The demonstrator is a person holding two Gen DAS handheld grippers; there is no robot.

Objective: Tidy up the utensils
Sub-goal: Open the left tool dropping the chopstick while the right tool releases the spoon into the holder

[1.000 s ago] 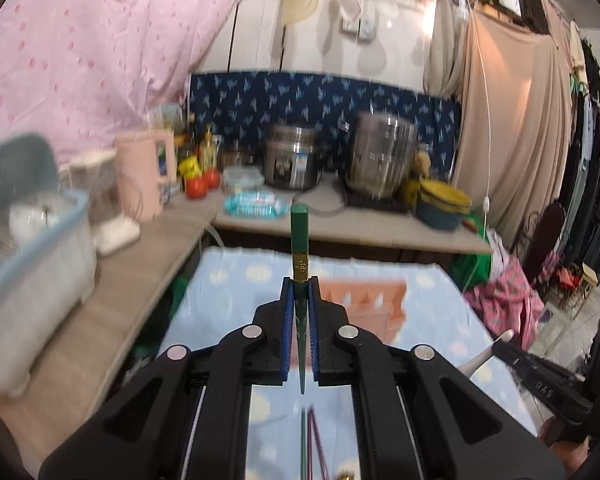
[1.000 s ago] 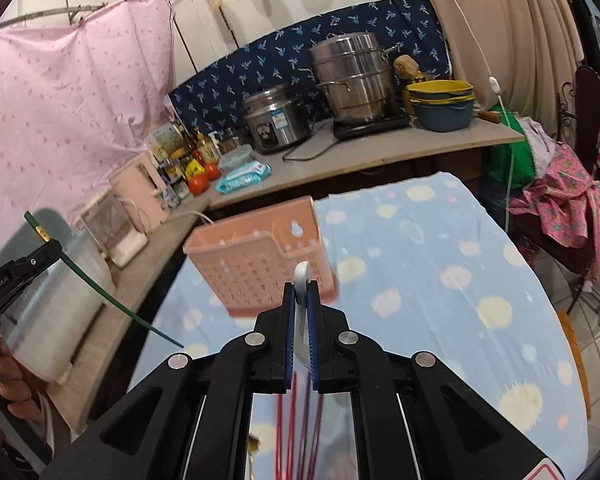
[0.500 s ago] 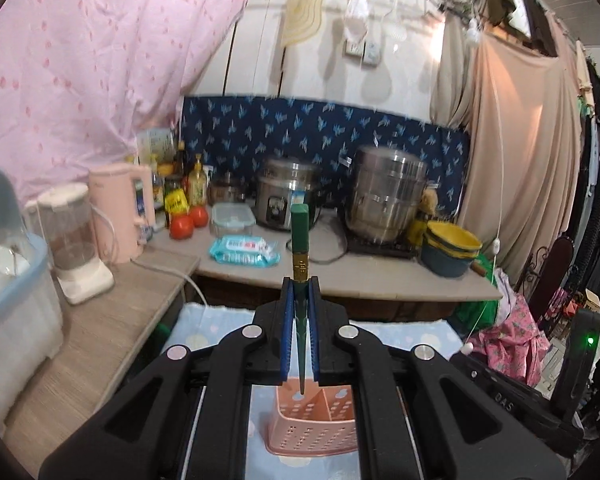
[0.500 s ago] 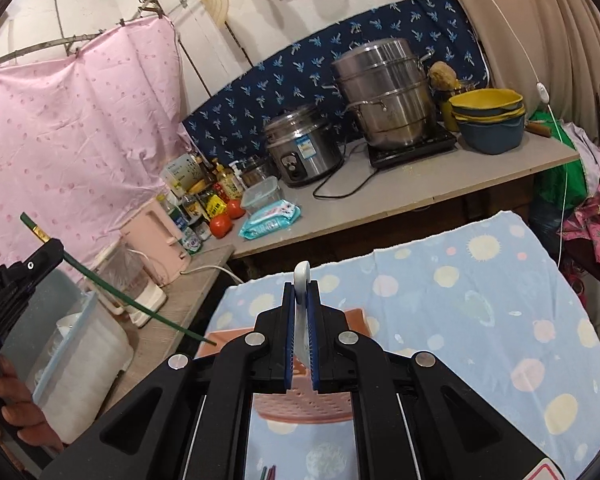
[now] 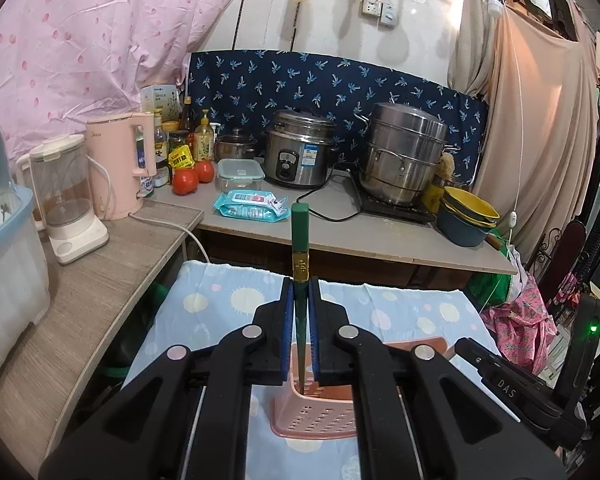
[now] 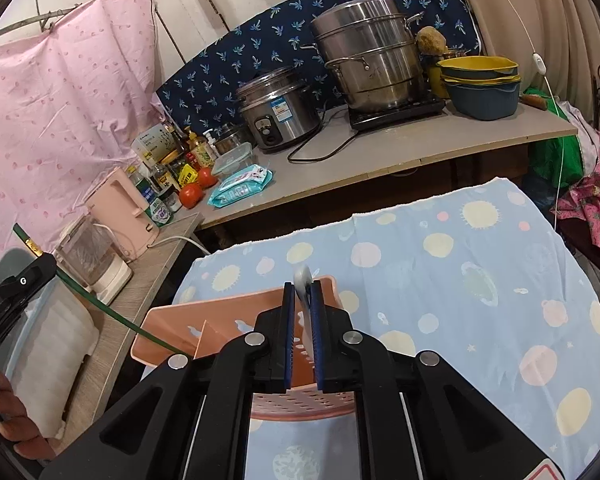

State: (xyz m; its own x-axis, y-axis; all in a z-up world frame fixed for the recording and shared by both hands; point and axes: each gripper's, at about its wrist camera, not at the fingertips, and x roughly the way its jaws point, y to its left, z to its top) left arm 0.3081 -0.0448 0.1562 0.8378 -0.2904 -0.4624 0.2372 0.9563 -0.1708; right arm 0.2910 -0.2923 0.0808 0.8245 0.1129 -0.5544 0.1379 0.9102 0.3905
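My left gripper (image 5: 300, 332) is shut on a green chopstick (image 5: 300, 240) held upright, its thin tip just inside the pink utensil basket (image 5: 319, 420) on the blue spotted tablecloth. In the right wrist view the chopstick (image 6: 100, 304) slants down from the left gripper (image 6: 40, 268) into the basket's left compartment (image 6: 172, 332). My right gripper (image 6: 300, 336) is shut on a white spoon (image 6: 303, 280), held upright over the basket's right side.
A wooden counter (image 5: 100, 280) on the left carries a blender (image 5: 68, 200), a pink kettle (image 5: 120, 164) and a dish bin (image 5: 4, 248). The back counter (image 5: 379, 240) holds a rice cooker, steamer pot, bowls, tomatoes and wipes. Clothes hang at the right.
Both grippers have come down over the basket. The chopstick's tip now sits inside the basket, and the spoon has lowered toward its right side.
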